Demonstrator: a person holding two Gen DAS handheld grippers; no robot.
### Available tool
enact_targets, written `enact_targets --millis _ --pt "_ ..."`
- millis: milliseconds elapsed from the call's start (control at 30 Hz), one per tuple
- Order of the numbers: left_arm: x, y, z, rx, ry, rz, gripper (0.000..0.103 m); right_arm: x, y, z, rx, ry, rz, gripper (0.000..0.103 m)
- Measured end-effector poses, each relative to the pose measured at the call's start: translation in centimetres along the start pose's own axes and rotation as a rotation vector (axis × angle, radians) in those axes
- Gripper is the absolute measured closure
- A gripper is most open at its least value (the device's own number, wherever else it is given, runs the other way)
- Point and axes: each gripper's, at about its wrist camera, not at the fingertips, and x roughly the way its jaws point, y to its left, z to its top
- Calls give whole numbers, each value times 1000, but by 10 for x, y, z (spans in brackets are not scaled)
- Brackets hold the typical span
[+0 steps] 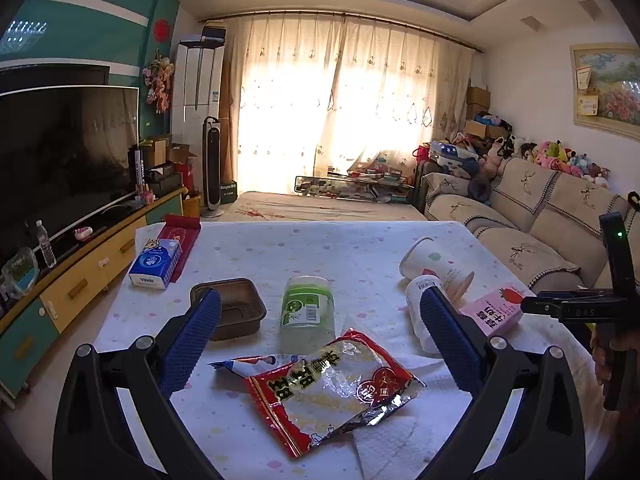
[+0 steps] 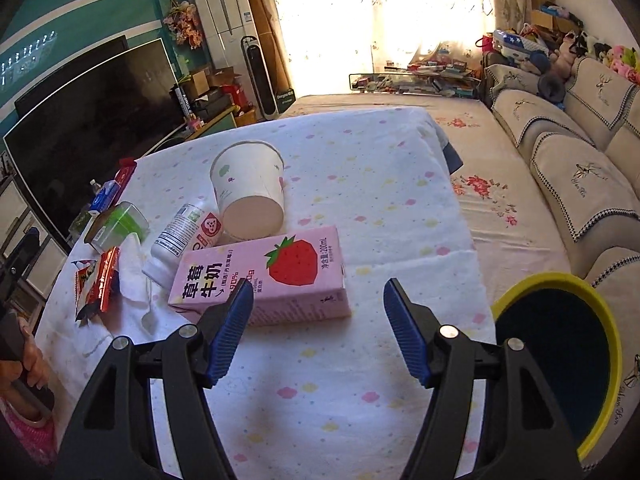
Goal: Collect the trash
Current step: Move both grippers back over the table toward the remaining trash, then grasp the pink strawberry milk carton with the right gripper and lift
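Trash lies on a spotted white tablecloth. My left gripper stands open above a red snack wrapper, with a green-labelled clear jar just beyond it between the fingers. A brown plastic tray sits by the left finger and a toppled white bottle behind the right one. My right gripper is open and holds nothing. Its left fingertip overlaps the near edge of a pink strawberry milk carton lying flat. Behind the carton lie a tipped paper cup and the white bottle.
A yellow-rimmed bin with a dark inside stands at the table's right, against the sofa. A blue tissue pack and red box lie at the far left corner. A white napkin lies under the wrapper. A TV stands left.
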Motion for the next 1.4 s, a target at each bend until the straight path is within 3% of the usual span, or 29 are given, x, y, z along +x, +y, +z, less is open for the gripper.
enact_targets --millis 300,467,600,700,867,967,1133,1400 --pt "-2 15 2 -67 -17 49 5 -1 27 -9 -137 10 82 37" --pt "-5 37 2 -154 -23 77 5 -13 55 -35 -227 59 122 34" --pt "-4 46 2 -189 -25 85 5 -27 86 -57 -353 124 215 35" --pt "-5 46 2 -183 -30 94 5 -37 93 -59 -402 94 180 35" --pt "-5 44 1 -169 -32 99 5 -40 63 -37 -305 26 105 35" --pt "-4 43 0 -164 -25 97 5 -24 46 -28 -308 40 47 34" --pt "-2 41 -1 -159 -21 100 5 4 42 -24 -351 98 98 34" --pt "1 39 -2 -142 -14 98 5 26 67 -17 -404 107 139 34"
